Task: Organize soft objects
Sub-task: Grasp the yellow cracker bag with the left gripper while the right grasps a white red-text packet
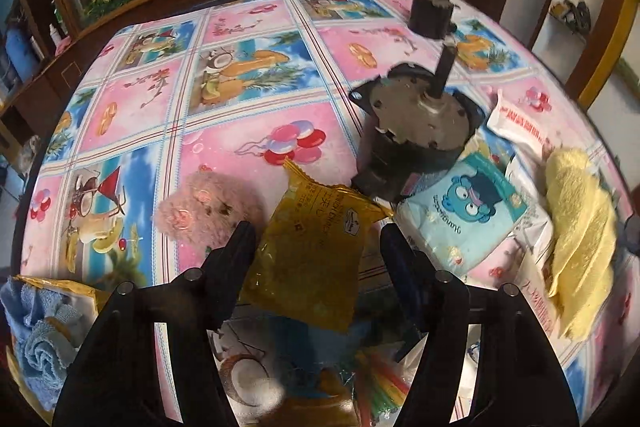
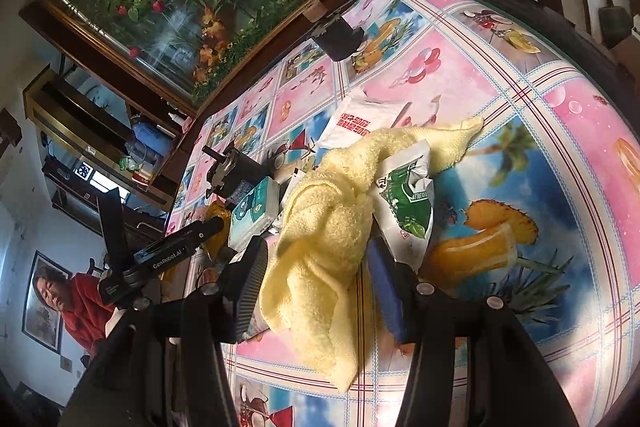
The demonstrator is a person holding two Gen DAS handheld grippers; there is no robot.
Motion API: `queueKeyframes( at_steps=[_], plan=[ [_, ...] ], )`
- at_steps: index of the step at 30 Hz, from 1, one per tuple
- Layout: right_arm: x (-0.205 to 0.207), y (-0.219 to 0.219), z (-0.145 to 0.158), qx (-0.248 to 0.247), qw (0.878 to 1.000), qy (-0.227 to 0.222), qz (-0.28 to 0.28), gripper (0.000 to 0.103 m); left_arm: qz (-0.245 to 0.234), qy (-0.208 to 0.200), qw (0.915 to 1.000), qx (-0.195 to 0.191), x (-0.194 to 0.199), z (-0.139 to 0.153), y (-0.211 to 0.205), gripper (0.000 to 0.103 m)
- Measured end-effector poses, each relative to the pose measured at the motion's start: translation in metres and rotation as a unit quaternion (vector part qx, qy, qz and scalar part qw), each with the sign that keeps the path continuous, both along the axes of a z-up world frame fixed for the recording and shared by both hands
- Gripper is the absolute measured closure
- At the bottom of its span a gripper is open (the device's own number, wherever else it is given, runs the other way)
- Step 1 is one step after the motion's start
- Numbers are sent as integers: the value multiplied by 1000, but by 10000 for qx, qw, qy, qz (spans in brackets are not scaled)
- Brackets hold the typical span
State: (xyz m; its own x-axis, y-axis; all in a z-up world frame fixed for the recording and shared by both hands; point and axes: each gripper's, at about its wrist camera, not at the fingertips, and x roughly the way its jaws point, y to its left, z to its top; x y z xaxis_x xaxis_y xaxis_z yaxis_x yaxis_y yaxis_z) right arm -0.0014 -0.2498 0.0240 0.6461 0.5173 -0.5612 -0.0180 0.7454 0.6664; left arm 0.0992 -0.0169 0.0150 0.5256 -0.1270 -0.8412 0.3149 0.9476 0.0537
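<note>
In the left wrist view my left gripper point(image 1: 316, 239) is open, its fingers either side of a yellow snack packet point(image 1: 316, 251) that rises between them. A pink plush bear point(image 1: 208, 207) lies just left of it. A light-blue tissue pack point(image 1: 464, 215) and a yellow towel point(image 1: 580, 239) lie to the right. In the right wrist view my right gripper point(image 2: 316, 267) has its jaws wide apart around the yellow towel point(image 2: 320, 239), which drapes between the fingers and hangs below them. I cannot tell whether they pinch it. A green-and-white packet point(image 2: 408, 203) lies under the towel.
A black motor-like device point(image 1: 416, 131) stands on the colourful tablecloth point(image 1: 248, 99) behind the packets. A blue towel point(image 1: 36, 339) lies at the front left. White packets point(image 1: 520, 123) lie at the right. The left gripper's body point(image 2: 160, 255) shows in the right view.
</note>
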Motion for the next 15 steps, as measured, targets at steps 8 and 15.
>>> queueKeyframes(
  at_steps=[8,15],
  plan=[
    [6,-9,17,-165,9998,-104,-57,51,191,231,9986,-441,-7,5,8,60],
    [56,-5,30,-1052,9942,-37,216,51,298,39,9935,-1096,-47,46,32,60]
  ],
)
